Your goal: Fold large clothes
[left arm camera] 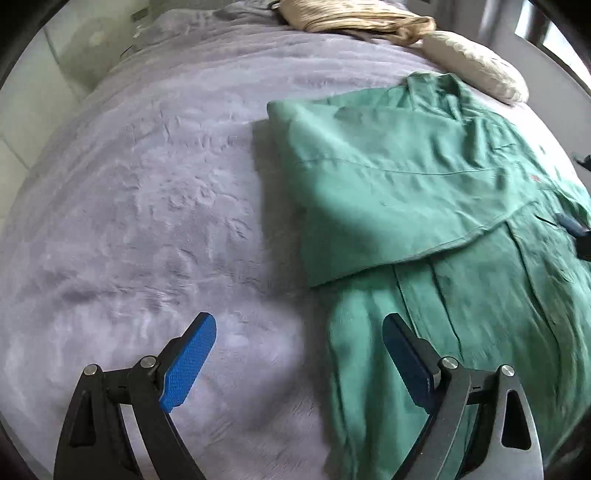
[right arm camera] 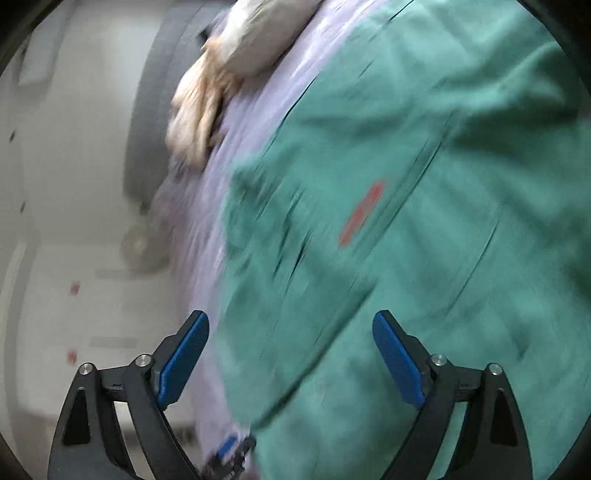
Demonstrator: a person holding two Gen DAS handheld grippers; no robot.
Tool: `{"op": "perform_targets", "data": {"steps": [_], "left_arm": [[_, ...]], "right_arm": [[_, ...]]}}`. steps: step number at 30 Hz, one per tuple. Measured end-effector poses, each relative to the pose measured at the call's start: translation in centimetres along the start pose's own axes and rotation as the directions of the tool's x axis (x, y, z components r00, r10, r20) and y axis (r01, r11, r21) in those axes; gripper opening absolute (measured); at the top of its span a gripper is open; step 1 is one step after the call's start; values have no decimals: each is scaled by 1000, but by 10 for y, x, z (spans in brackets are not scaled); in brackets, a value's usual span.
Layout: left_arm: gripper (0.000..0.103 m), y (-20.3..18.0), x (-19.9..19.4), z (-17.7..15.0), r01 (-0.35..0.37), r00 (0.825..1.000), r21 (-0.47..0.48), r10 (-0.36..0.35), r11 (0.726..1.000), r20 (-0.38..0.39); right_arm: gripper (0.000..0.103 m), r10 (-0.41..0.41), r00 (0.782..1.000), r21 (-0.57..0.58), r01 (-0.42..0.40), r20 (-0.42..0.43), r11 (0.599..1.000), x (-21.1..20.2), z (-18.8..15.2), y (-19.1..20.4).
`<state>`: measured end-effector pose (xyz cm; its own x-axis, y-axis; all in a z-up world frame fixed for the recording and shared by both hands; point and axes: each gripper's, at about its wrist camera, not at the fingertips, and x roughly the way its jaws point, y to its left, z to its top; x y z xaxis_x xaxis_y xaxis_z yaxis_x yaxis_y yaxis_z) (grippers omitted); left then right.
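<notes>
Green cloth fills most of what lies ahead of us: the green garment point(left arm camera: 424, 192) is spread on the bed point(left arm camera: 147, 184), toward the bed's right side, with one side already turned over onto its body.

Nearest us, our left hand-held gripper point(left arm camera: 299, 339) is spread open and holds nothing. One blue pad hangs over the bare lilac blanket, the other over the garment's near edge. Our right hand-held gripper point(right arm camera: 291, 339) is also open and empty above the garment point(right arm camera: 406, 221), though that view is badly blurred.

We judge the next step to be another fold. To do it well we should pinch only the top layer at the near edge, take two well-separated corners, lift together, and lay the cloth down flat so the seams line up.

Room is generous on the left, where the blanket runs bare to the bed's left edge. Farther off, a cream pillow point(left arm camera: 476, 66) lies close to the collar near the head of the bed, with a beige bundle point(left arm camera: 351, 18) beyond it, so we fold away from that end.
</notes>
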<state>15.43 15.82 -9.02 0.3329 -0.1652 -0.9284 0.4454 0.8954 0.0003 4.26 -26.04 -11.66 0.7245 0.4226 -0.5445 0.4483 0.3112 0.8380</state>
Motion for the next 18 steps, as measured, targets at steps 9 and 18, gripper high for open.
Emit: {"op": "perform_targets", "data": {"steps": [9,18], "left_arm": [[93,53,69,109,106,994,-195,-105,975,19],[11,41,104,135,184,979,-135,-193,974,-59]], "right_arm": [[94,139,909,-28,-162,-392,986,153,-123,58],[3,107,917,17,-109,-383,994,213,-151,66]]}}
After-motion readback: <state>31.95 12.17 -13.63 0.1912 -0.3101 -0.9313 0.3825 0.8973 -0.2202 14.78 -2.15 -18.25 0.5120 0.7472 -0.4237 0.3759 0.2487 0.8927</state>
